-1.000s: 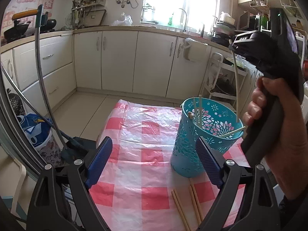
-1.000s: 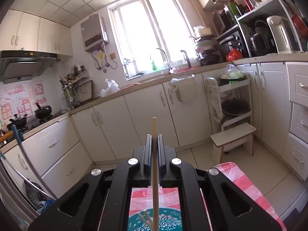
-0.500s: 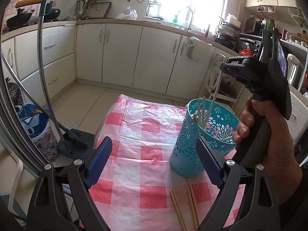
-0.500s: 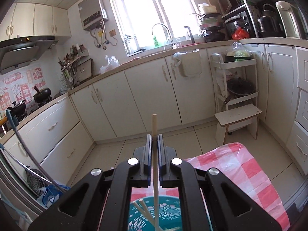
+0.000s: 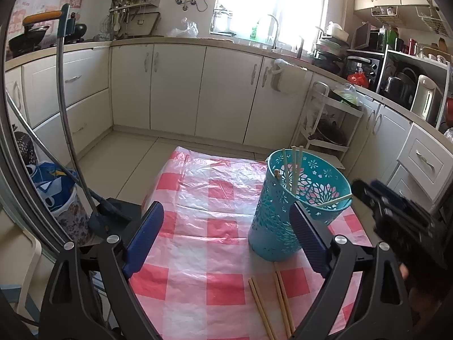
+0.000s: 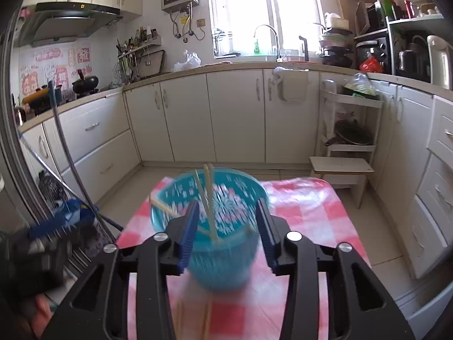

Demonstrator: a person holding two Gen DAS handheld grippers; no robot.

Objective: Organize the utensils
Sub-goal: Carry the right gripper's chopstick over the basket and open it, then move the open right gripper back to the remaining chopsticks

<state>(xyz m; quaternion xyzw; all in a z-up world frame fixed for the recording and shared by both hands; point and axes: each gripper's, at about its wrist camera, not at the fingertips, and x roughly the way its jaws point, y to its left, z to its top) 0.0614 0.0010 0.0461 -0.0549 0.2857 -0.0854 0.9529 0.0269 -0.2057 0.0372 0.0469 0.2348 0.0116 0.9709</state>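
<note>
Right hand-held gripper (image 6: pixel 226 232) spread wide, empty, framing the teal basket (image 6: pixel 220 255); left hand-held gripper (image 5: pixel 226 238) also gaping, loose chopsticks (image 5: pixel 280 300) just before the basket.

Daylight floods in from the blown-out kitchen window (image 5: pixel 271 2), glare washing out its panes. Room evenly bright, shadows soft. Strong fisheye bending, dark vignette at corners in both views. Left wrist view sharp except the smeared right gripper (image 5: pixel 396 215). Right wrist view: teal perforated plastic basket (image 6: pixel 209 226) and pink-checked plastic tablecloth (image 6: pixel 305 206) motion-blurred.
</note>
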